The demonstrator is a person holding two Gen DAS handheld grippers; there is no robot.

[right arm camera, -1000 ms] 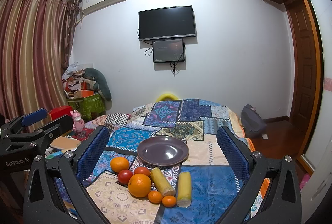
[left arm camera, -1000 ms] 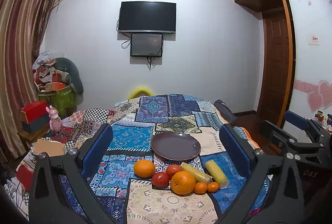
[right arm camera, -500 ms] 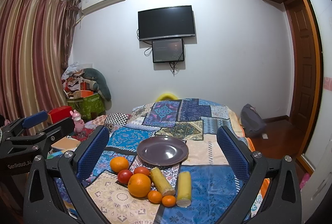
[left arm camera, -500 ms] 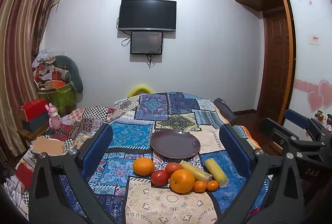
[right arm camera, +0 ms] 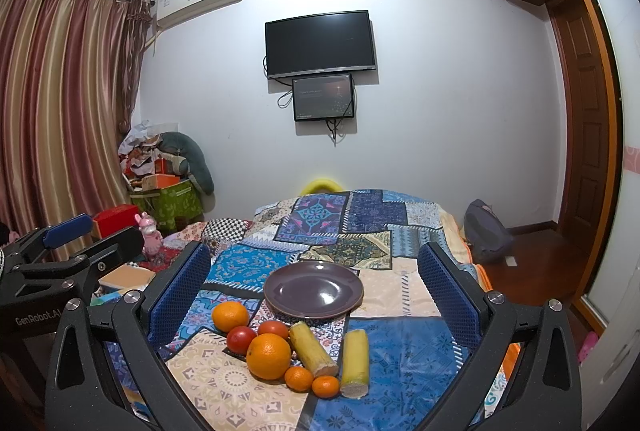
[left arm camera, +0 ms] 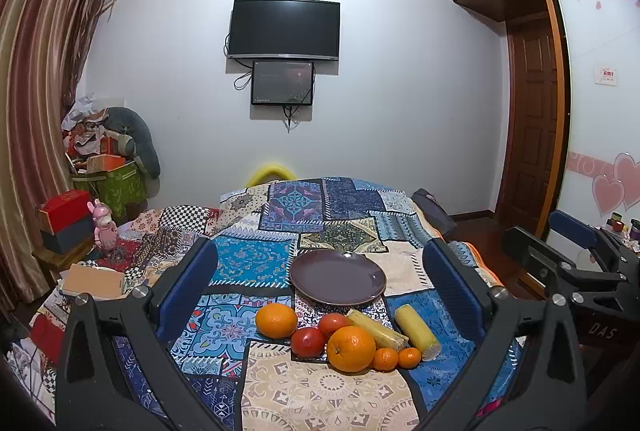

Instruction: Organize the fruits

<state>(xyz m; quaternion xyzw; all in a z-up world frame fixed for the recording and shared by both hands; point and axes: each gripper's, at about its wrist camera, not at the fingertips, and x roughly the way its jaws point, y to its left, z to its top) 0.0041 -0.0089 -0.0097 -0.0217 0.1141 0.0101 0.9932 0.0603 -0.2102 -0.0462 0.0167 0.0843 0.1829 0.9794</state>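
An empty dark purple plate (left arm camera: 338, 277) (right arm camera: 313, 289) lies on a patchwork quilt. In front of it sit two oranges (left arm camera: 351, 349) (right arm camera: 268, 356), two red tomatoes (left arm camera: 307, 342) (right arm camera: 241, 339), two small tangerines (left arm camera: 386, 358) (right arm camera: 299, 378) and two yellow cane pieces (left arm camera: 416, 326) (right arm camera: 355, 363). My left gripper (left arm camera: 320, 291) is open and holds nothing, hovering short of the fruit. My right gripper (right arm camera: 314, 293) is open too, also back from the fruit. Each gripper shows at the edge of the other's view.
The quilt (left arm camera: 312, 215) covers a bed that fills the middle. A cluttered pile with a green box (left arm camera: 116, 183) and a pink toy (left arm camera: 105, 227) stands at the left by the curtain. A wooden door (left arm camera: 532, 127) is on the right, and a television (left arm camera: 285, 29) hangs on the far wall.
Both views have barely shifted; the fruit and plate sit slightly higher in the left wrist view. Both grippers stay open.
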